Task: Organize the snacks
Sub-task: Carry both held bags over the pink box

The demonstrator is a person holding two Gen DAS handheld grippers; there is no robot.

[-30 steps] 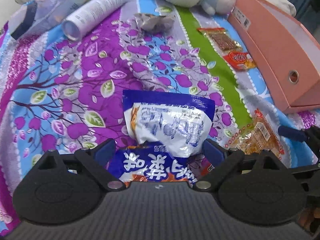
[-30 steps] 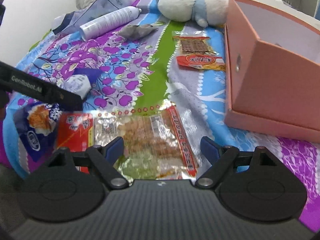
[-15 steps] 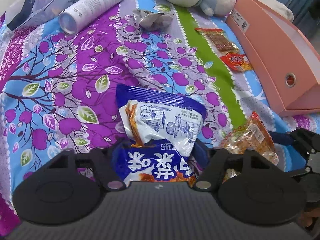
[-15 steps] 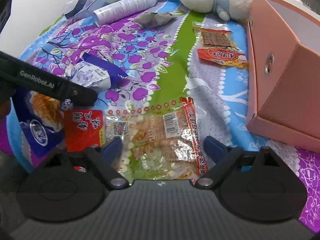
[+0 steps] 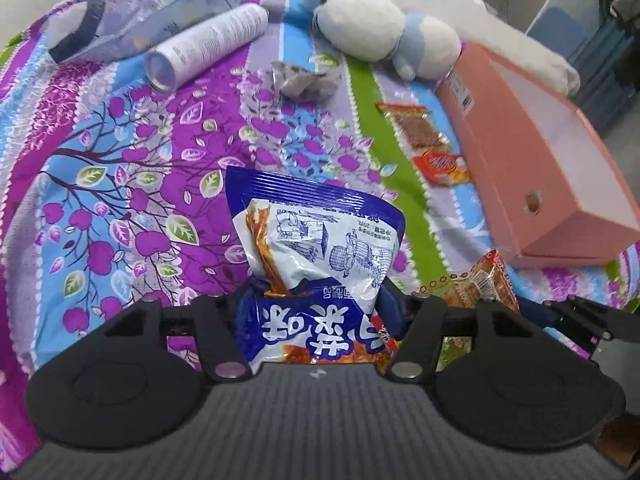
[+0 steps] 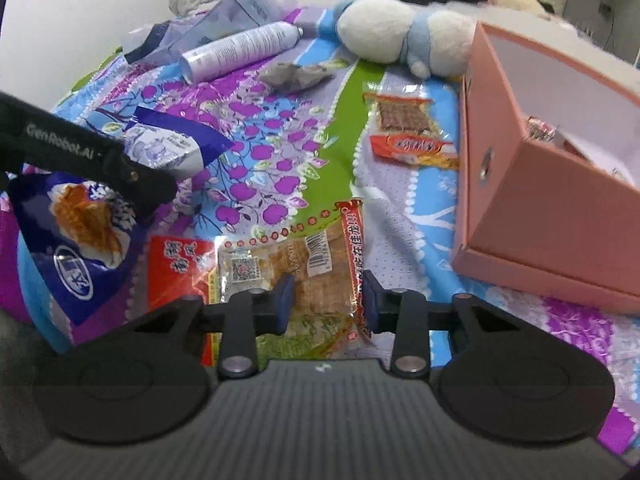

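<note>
Between the jaws of the left gripper [image 5: 316,300], which have just been closing, sits the blue-and-white snack bag [image 5: 320,248], squeezed at its lower half so the crimped top stands up toward twelve o'clock, clear of the patterned bedspread [image 5: 120,160]. Over at the right gripper [image 6: 326,292], the jaws have likewise just been closing and now pinch the clear cracker packet [image 6: 304,272] at its near end, probably so both snacks can go together into the open pink box [image 6: 560,208] at two o'clock.
</note>
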